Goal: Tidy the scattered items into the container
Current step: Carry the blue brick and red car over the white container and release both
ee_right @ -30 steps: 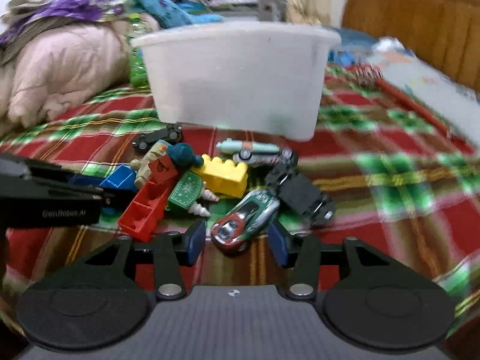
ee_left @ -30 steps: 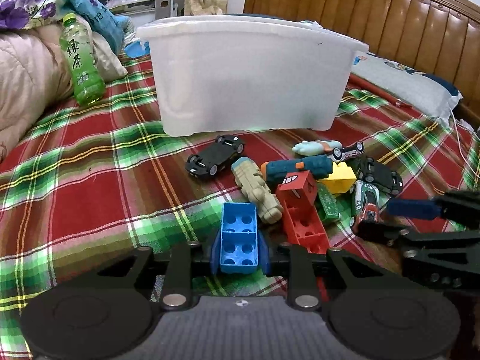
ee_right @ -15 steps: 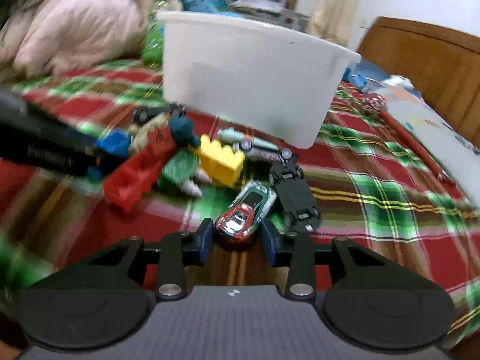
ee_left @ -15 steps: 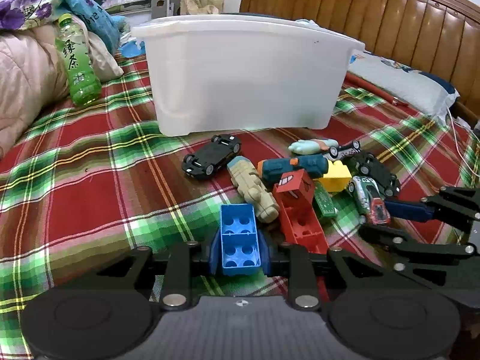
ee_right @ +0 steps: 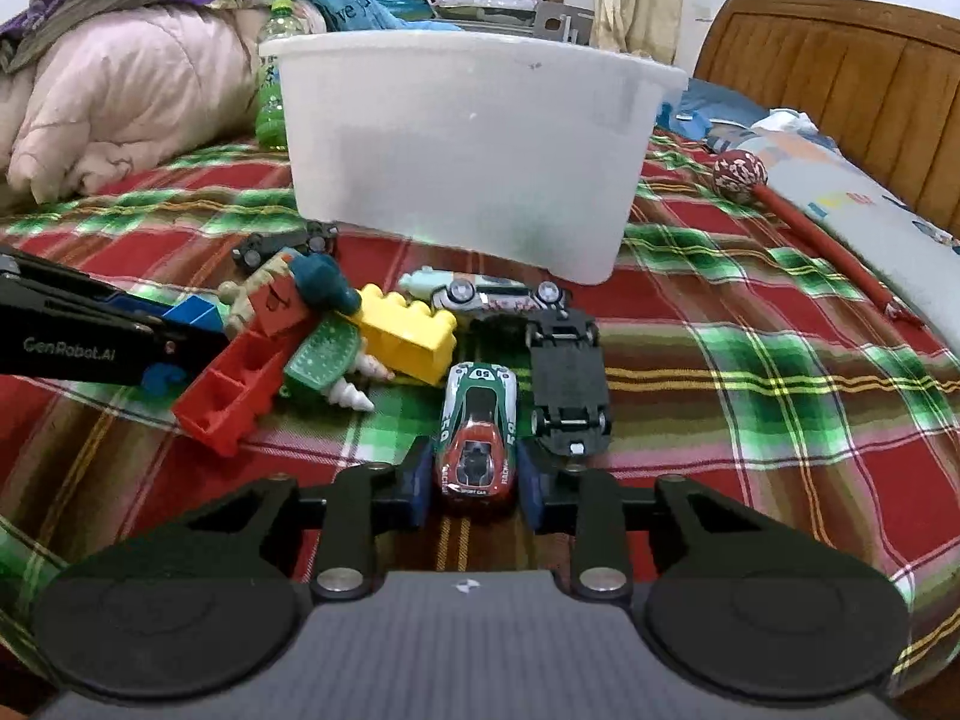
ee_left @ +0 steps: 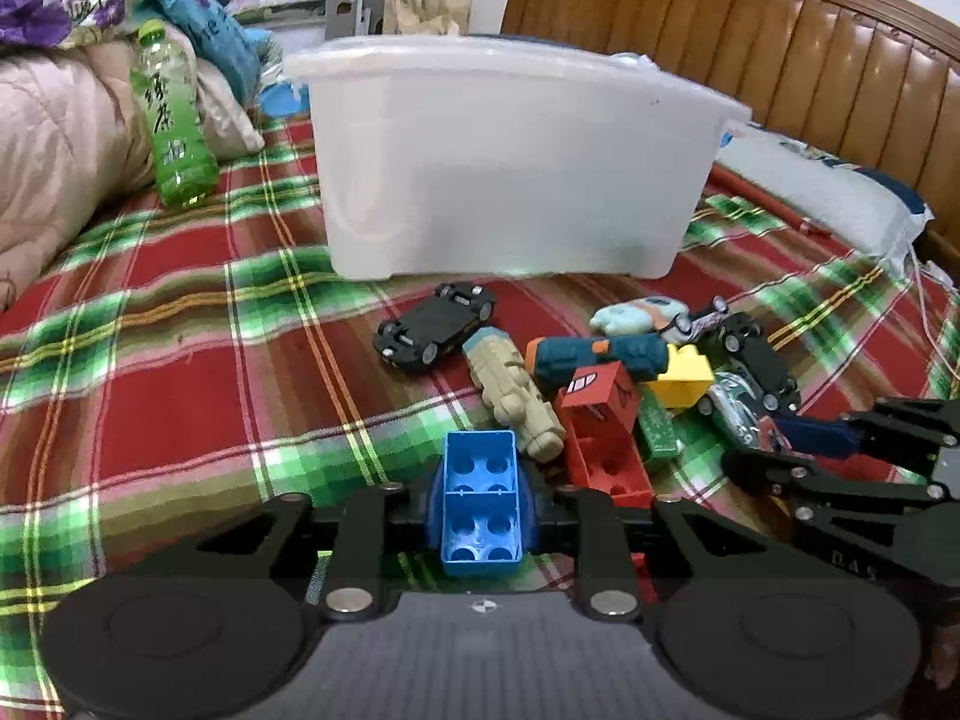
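My left gripper (ee_left: 480, 504) is shut on a blue brick (ee_left: 480, 495), held just above the plaid bed. My right gripper (ee_right: 477, 480) is shut on a green and red toy car (ee_right: 478, 435); it also shows at the right of the left wrist view (ee_left: 780, 444). The white plastic bin (ee_left: 510, 162) stands behind the toys, and also shows in the right wrist view (ee_right: 468, 150). A pile lies between: red brick (ee_left: 600, 426), yellow brick (ee_right: 408, 330), tan figure (ee_left: 516, 396), teal toy (ee_left: 600, 354), black cars (ee_left: 435, 330) (ee_right: 567, 384).
A green tea bottle (ee_left: 174, 120) leans on pink bedding (ee_left: 54, 150) at the left. The wooden headboard (ee_left: 780, 42) and a pillow (ee_left: 840, 198) are at the right. A red stick with a ball end (ee_right: 780, 204) lies right of the bin.
My right gripper has closed on the green and red car and turned it straight. My left gripper keeps the blue brick and has lifted slightly.
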